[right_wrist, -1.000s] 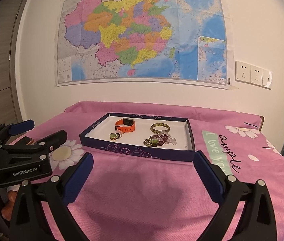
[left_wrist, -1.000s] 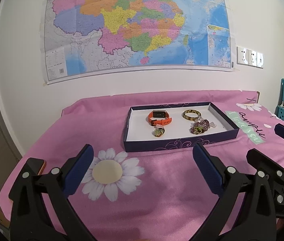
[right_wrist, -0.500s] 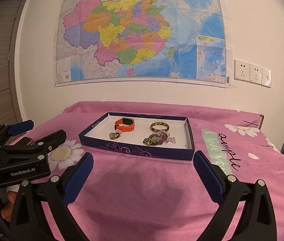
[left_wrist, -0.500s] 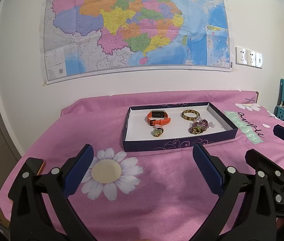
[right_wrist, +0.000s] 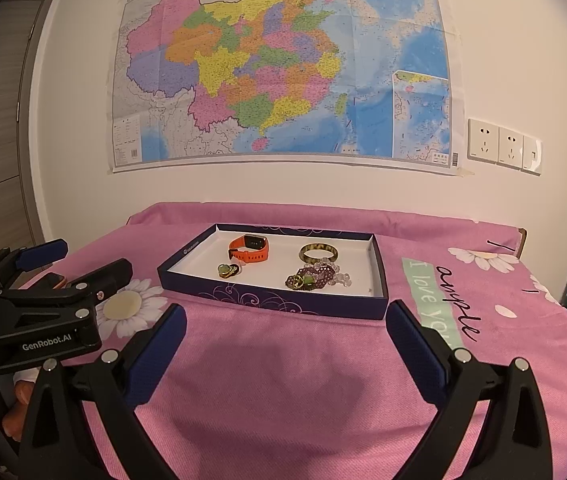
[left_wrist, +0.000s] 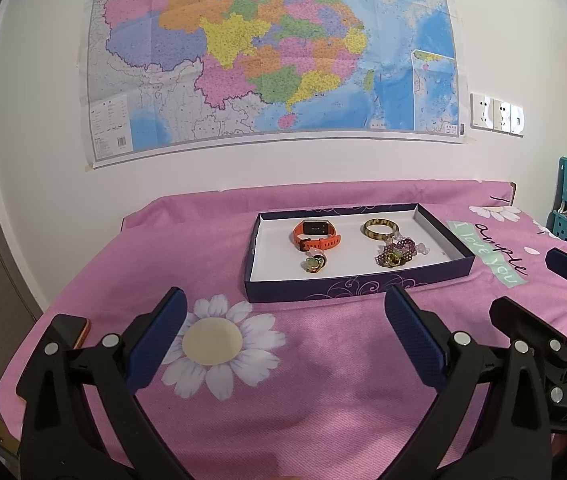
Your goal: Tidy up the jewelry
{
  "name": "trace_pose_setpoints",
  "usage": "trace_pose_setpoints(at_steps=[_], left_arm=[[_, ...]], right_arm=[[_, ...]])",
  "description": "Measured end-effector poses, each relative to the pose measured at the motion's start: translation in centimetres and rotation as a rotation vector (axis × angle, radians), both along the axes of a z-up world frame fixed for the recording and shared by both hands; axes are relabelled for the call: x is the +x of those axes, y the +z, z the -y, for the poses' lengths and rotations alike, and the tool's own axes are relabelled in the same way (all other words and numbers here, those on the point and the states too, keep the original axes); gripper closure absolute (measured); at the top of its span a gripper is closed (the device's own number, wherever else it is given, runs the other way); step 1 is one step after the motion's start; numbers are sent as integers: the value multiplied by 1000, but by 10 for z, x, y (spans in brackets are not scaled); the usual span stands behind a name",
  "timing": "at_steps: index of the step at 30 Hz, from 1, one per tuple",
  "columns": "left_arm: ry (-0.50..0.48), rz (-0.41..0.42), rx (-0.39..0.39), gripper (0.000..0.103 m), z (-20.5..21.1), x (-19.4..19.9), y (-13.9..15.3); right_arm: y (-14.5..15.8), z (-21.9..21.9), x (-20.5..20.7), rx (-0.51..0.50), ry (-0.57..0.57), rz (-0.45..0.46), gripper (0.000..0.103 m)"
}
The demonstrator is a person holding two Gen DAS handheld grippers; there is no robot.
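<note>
- The left gripper [left_wrist: 283, 332] hangs over the pink flowered cloth [left_wrist: 323, 380] short of the tray, its blue pads spread wide with nothing between them.
- The tray [left_wrist: 357, 286], a shallow dark-walled box with a white floor, sits mid-table; all four pieces lie inside it and none shows on the cloth.
- At its left sit the orange watch [left_wrist: 315, 234] at the back and a small gold-green trinket [left_wrist: 314, 264] nearer the front.
- At its right sit the mottled bangle [left_wrist: 379, 229] at the back and the purple bead bracelet [left_wrist: 397, 252] in front, close to the bangle; I cannot tell whether they touch.
- The right gripper [right_wrist: 283, 340] also hovers before the tray, likewise gaping and empty.
- My judgement: this fits either jewelry already gathered or pieces waiting to be taken out and sorted, so no particular reach is settled.
</note>
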State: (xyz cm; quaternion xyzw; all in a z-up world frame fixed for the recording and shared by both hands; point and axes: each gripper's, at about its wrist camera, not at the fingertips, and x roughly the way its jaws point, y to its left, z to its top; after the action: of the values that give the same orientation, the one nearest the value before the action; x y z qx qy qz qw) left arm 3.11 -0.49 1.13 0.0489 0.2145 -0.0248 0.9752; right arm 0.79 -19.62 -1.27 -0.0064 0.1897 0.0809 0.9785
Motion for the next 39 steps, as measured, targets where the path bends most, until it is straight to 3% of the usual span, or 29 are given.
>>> trace_pose_setpoints(at_steps=[39], left_arm=[[-2,-10,-7,5,1,4,-4]], right_arm=[[-3,-1,4,3,-4,-16,7]])
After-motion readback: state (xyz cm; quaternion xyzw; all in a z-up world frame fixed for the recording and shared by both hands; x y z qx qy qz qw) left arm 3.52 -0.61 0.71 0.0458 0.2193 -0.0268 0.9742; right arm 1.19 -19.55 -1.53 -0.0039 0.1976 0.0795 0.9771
